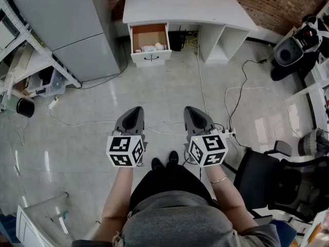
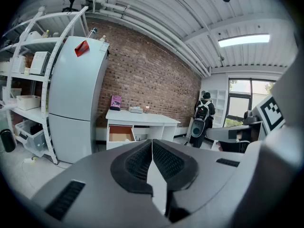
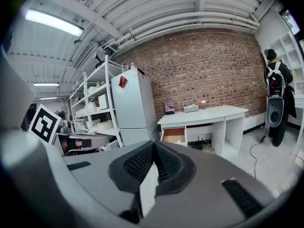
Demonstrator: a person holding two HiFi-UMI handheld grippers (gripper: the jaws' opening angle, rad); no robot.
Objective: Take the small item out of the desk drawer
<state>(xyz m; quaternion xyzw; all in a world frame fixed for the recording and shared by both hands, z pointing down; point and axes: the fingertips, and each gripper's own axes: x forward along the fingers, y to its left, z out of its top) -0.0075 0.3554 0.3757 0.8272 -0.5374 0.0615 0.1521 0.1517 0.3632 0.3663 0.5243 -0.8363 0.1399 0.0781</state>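
A white desk (image 1: 205, 12) stands far ahead against the brick wall. Its left drawer (image 1: 149, 36) is pulled open, showing a brown bottom with small white items (image 1: 153, 48) at its front. Both gripper views show the same open drawer (image 2: 119, 133) (image 3: 174, 135), far off. My left gripper (image 1: 135, 110) and right gripper (image 1: 193, 110) hover side by side over the floor near my body, well short of the desk. In each gripper view, the left gripper (image 2: 152, 142) and the right gripper (image 3: 153, 144) have their jaws shut tip to tip with nothing between them.
A grey refrigerator (image 1: 72, 24) stands left of the desk, beside a white shelf rack (image 1: 31, 45). Cables (image 1: 226, 96) trail over the floor. A black office chair (image 1: 277, 181) is close on my right. A person with a backpack (image 2: 205, 114) stands at the far right.
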